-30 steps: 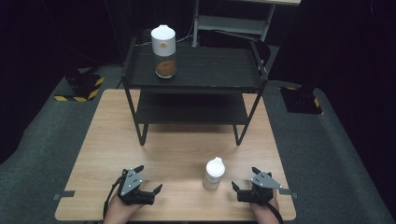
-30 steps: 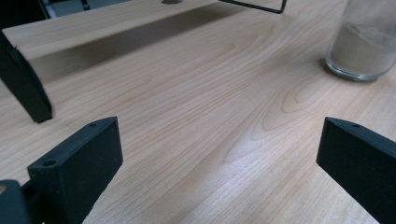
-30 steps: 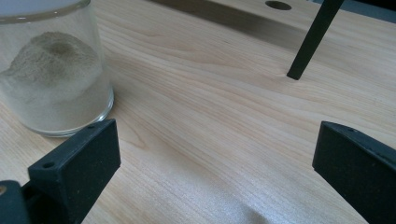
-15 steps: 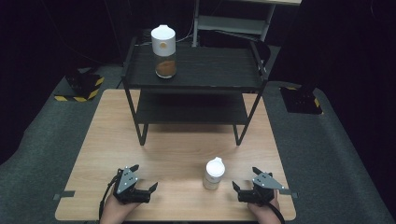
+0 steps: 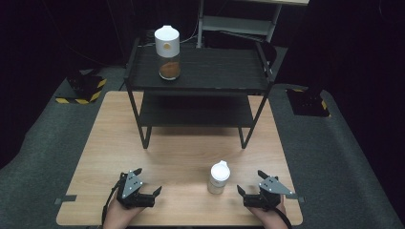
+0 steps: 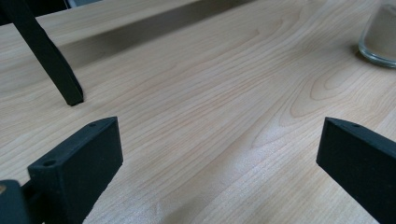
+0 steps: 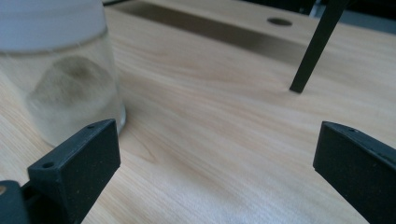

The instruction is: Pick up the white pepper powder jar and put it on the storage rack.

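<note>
A small glass jar with a white lid [image 5: 219, 177] holding pale powder stands on the wooden table [image 5: 191, 152] near the front, between my two grippers. A taller white-lidded jar with brown powder [image 5: 168, 52] sits on the top of the black shelf rack [image 5: 215, 71]. My left gripper [image 5: 147, 182] rests at the front left, open and empty; the small jar's base [image 6: 380, 37] shows at its far right. My right gripper [image 5: 250, 182] rests at the front right, open and empty, with the small jar [image 7: 60, 84] close beside its left jaw.
The black two-tier rack stands across the back half of the table; its legs [image 6: 44, 51] [image 7: 315, 46] reach down to the wood. Dark carpet surrounds the table, with yellow-black striped blocks [image 5: 81, 88] at left. Bare wood lies between rack and grippers.
The left gripper has shifted slightly back toward the table's front edge. The right gripper and both jars stay where they were.
</note>
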### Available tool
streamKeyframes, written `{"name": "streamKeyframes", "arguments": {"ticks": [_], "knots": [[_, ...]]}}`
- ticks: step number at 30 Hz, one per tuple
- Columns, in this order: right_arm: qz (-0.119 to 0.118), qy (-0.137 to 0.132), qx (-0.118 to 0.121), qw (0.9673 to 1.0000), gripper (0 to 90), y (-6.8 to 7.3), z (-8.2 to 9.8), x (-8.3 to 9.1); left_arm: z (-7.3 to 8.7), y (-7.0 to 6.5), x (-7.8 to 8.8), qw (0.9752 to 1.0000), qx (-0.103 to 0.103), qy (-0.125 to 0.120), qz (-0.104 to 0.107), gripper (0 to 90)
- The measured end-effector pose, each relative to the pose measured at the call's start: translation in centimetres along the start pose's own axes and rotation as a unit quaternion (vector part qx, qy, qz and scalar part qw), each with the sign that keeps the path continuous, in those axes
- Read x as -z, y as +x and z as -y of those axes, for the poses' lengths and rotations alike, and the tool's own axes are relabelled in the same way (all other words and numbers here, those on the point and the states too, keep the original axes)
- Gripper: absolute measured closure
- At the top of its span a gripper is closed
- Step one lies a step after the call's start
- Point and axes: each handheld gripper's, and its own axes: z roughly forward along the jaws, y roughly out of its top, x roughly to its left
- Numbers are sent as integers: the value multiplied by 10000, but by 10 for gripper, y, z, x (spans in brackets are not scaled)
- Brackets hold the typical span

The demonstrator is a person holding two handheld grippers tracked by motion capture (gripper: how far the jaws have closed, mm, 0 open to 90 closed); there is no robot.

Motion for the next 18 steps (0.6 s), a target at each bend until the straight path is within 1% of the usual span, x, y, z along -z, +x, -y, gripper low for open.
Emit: {"name": "streamKeyframes", "arguments": {"ticks": [5, 12, 15, 18], "knots": [[-7, -329, 11, 9995, 0, 6, -2, 10, -2, 0, -1, 10000, -32, 64, 23, 6], [-124, -493, 31, 9987, 0, 9, -5, 15, -3, 1, -1, 9999, -53, 67, 62, 6], [-190, -589, 28, 9981, 0, 12, -7, 17, -2, 2, -1, 9999, -45, 63, 75, 6], [-216, -631, 37, 9978, 0, 14, -8, 18, -2, 2, -1, 10000, -19, 45, 81, 6]]}}
